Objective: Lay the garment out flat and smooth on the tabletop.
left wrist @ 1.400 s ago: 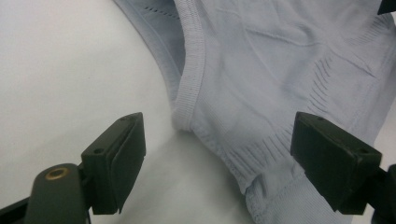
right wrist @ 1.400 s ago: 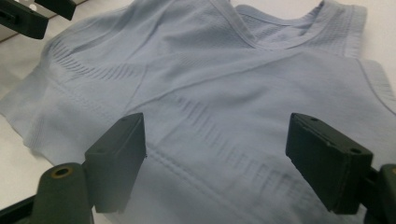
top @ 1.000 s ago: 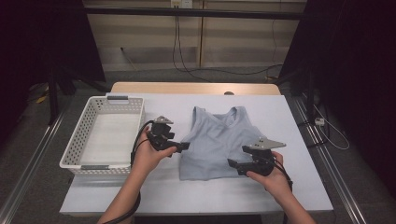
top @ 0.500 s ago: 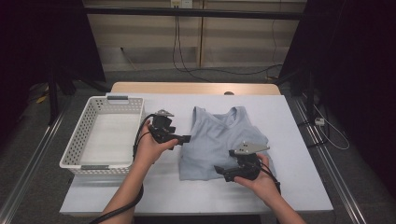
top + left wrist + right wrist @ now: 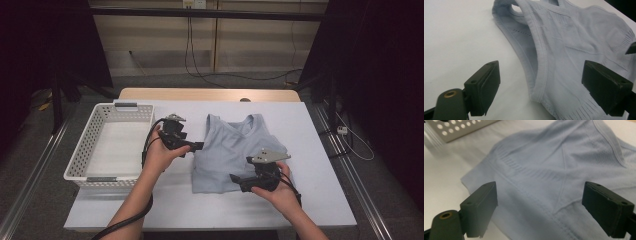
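Top (image 5: 235,152) lies flat mid-table, straps away from the person, just right of the basket (image 5: 90,150). Left gripper (image 5: 195,146) faces its left edge, jaws apart, empty, just opened wider. Right gripper (image 5: 237,180), open too, has slid leftward from the hem's right corner onto the hem.

High view overhead facing forward, gripper views close, sharing tank top (image 5: 235,150)

tank top (image 5: 235,150) | pale blue, folded | flat on table, mid-right
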Demonstrator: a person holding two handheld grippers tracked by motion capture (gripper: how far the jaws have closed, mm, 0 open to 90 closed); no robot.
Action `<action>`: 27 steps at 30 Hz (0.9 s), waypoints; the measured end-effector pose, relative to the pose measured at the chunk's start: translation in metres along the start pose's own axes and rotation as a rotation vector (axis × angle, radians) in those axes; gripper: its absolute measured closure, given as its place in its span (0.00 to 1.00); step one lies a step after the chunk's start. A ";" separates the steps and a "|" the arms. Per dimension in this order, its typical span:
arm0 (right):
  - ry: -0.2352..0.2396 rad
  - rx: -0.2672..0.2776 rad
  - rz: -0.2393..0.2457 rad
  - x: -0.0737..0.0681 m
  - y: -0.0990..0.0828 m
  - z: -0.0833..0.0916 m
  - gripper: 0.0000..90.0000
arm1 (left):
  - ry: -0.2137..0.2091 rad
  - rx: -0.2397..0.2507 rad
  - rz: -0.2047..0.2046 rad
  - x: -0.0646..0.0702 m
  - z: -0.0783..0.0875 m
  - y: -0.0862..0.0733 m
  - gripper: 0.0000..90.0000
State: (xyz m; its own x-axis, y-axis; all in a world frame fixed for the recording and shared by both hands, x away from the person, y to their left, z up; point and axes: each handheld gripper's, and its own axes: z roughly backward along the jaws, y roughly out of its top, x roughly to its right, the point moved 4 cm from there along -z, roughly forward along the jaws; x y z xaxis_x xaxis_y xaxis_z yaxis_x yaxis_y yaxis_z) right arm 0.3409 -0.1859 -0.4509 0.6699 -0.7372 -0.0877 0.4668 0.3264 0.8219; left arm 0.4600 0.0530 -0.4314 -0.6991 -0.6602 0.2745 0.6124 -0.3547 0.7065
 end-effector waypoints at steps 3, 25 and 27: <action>0.035 0.001 0.013 -0.010 0.003 -0.005 0.13 | -0.006 0.007 0.013 -0.001 0.001 0.002 0.16; 0.180 -0.044 0.097 -0.059 0.010 -0.050 0.16 | 0.011 0.020 0.020 -0.010 0.012 0.008 0.15; 0.184 -0.042 0.109 -0.063 0.010 -0.052 0.17 | 0.011 0.017 0.026 -0.011 0.012 0.009 0.15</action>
State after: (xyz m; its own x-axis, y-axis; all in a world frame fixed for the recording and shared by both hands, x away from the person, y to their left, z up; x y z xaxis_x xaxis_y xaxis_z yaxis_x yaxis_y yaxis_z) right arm 0.3340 -0.1055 -0.4662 0.8098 -0.5775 -0.1040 0.4072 0.4255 0.8082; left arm 0.4690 0.0653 -0.4201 -0.6793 -0.6759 0.2860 0.6238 -0.3264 0.7102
